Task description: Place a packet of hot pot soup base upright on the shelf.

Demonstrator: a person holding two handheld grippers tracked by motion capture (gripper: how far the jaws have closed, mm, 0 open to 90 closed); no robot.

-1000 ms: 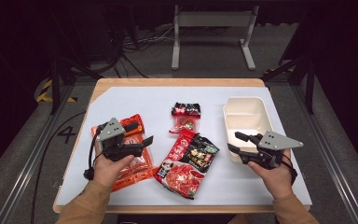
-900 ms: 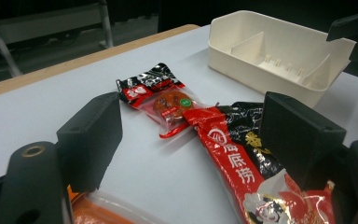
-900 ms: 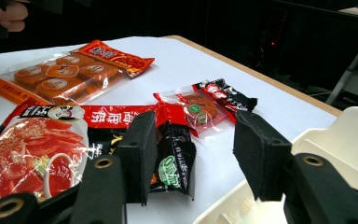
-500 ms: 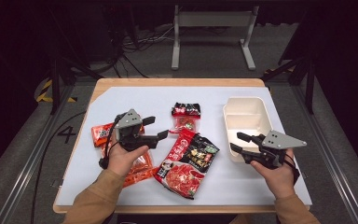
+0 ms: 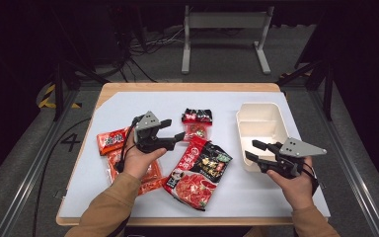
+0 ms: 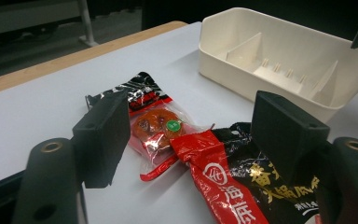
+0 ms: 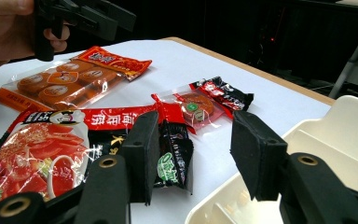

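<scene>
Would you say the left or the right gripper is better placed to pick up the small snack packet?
Left. The left gripper hovers open beside the small snack packet, aimed at it; the right gripper waits by the white bin.

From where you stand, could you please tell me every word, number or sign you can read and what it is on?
"4": painted on the floor left of the table.
Large soup packet: Chinese characters in white and gold, too cropped to read reliably.
Orange packet: yellow Chinese characters on its red end, too blurred.
Small snack packet: print too small.
White tray: no text.
</scene>
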